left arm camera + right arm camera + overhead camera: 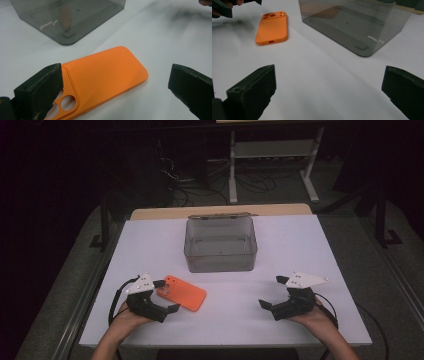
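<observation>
Fingers of the left gripper (pixel 166 296) are spread wide around the camera end of the orange phone case (pixel 182 293), flat on the desk (pixel 300 250); looks like the pickup step. Next it probably needs lowering and squeezing. Right gripper (pixel 273 292) hangs wide apart, empty, with the smoky box (pixel 220 245) beyond.

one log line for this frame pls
left gripper: open, at orange phone case, no grip | right gripper: open, holding nothing | clear bin: behind case
</observation>
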Available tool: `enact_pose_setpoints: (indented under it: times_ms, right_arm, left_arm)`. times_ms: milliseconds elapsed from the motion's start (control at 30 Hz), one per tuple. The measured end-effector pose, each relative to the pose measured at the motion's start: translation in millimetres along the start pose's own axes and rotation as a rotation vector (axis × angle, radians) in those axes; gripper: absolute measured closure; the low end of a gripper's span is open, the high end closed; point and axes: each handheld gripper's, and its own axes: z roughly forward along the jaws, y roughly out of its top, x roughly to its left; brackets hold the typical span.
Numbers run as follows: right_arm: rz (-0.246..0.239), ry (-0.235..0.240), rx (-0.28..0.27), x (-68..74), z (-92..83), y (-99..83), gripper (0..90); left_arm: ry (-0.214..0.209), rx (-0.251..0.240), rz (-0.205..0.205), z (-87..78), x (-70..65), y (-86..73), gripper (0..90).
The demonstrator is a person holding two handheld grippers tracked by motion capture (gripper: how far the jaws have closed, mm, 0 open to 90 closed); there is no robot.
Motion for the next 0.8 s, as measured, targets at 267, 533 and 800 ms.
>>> enact_pose_setpoints:
  times_ms: [267, 533, 800]
  right_arm:
    - [0.001, -0.003, -0.004, -0.3, -1.4, -0.1, 0.0]
    - [0.003, 0.001, -0.010, -0.9, -1.6, 0.3, 0.0]
    - [0.002, -0.004, -0.010, -0.5, -1.8, 0.9, 0.0]
  left_arm:
    - [-0.002, -0.002, -0.004, -0.5, 0.2, 0.7, 0.0]
    - [0.007, -0.016, -0.008, -3.0, 1.1, 3.0, 0.0]
    - [0.005, -0.013, -0.001, -2.6, 2.1, 3.9, 0.0]
